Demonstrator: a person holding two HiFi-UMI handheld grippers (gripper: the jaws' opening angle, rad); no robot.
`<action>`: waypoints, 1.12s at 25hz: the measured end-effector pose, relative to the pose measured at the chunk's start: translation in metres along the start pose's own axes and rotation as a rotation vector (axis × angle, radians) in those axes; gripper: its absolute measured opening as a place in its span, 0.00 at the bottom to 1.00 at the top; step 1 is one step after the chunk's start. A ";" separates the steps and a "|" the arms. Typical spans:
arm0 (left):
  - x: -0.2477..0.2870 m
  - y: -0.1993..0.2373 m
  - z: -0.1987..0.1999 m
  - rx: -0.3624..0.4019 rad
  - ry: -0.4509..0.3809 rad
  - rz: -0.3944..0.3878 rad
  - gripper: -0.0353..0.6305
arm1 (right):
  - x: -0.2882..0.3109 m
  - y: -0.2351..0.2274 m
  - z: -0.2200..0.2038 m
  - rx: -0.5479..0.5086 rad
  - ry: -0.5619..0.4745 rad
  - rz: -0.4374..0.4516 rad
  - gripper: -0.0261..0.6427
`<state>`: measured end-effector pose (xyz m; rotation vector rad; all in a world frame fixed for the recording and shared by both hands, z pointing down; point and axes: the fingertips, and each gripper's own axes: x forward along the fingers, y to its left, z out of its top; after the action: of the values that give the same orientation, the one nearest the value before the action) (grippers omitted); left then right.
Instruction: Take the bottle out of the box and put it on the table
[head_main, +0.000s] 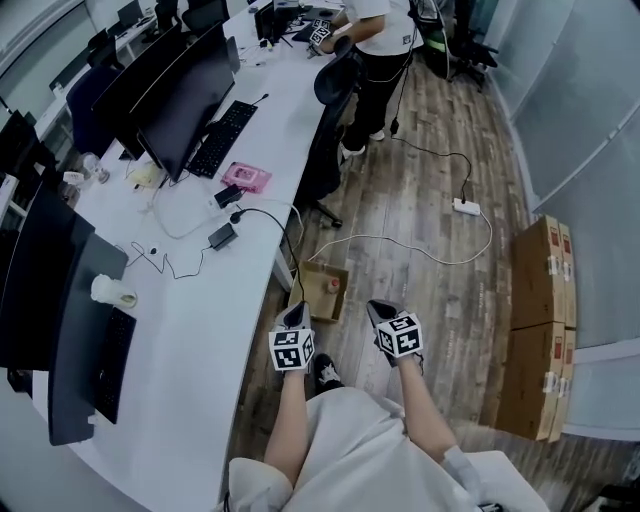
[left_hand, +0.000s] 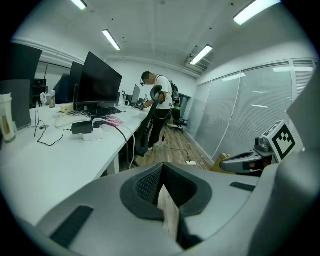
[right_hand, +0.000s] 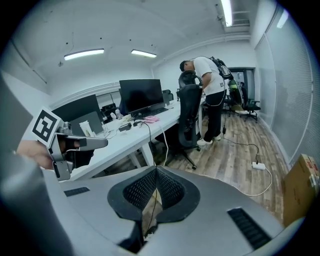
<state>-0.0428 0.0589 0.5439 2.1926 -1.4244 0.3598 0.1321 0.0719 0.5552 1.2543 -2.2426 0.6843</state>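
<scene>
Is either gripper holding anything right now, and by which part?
Nothing is held: the left gripper and the right gripper both have their jaws together, with nothing between them.

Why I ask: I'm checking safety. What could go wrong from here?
Both the left gripper and right gripper have jaws shut near the open cardboard box; pushed in like that, they might topple the small item inside, likely the bottle. The black cable hanging off the table beside the box could snag a gripper.
</scene>
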 end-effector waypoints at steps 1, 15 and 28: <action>0.005 0.006 0.003 -0.001 0.001 -0.005 0.07 | 0.006 -0.001 0.005 0.000 -0.001 -0.004 0.10; 0.039 0.041 0.019 -0.005 0.001 -0.059 0.07 | 0.050 -0.002 0.027 -0.026 0.025 -0.043 0.10; 0.042 0.086 0.024 -0.032 -0.004 0.072 0.07 | 0.133 0.011 0.063 -0.099 0.062 0.100 0.10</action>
<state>-0.1045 -0.0151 0.5658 2.1215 -1.5039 0.3552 0.0502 -0.0470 0.5879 1.0661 -2.2705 0.6318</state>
